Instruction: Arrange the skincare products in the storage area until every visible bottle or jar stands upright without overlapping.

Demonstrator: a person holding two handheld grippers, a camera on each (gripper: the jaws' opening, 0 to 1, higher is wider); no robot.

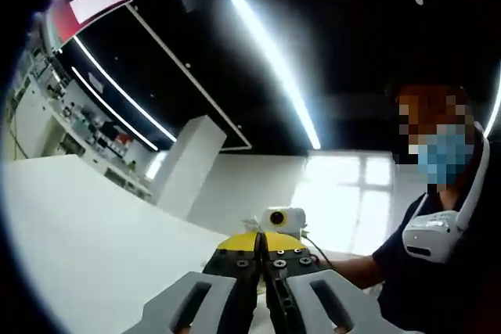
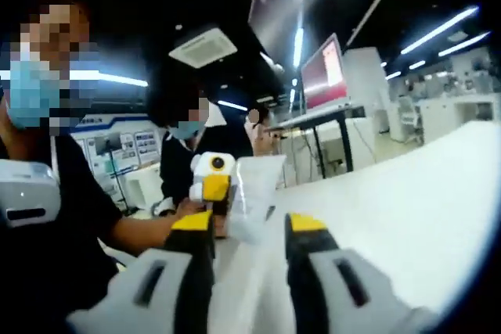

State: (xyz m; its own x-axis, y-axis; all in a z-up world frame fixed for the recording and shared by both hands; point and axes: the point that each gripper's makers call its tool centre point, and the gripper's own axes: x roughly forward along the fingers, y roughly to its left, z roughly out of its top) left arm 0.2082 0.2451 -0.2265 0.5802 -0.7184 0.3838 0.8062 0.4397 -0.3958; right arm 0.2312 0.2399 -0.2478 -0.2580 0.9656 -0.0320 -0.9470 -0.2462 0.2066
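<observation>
Looking for skincare bottles or jars turned up none in either view, so their place could not be told. The left gripper (image 1: 262, 252) sat clenched at lower centre over a white tabletop (image 1: 86, 224). The right gripper (image 2: 249, 228) stood released, empty. The task seemingly stood before any grasp; next, both should tip toward the storage area.

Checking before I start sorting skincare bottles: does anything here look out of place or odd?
No spill or damage stands out. The odd part: both tongs point up over a bare white table at the room. The left tongs are shut, the right tongs open and empty.
</observation>
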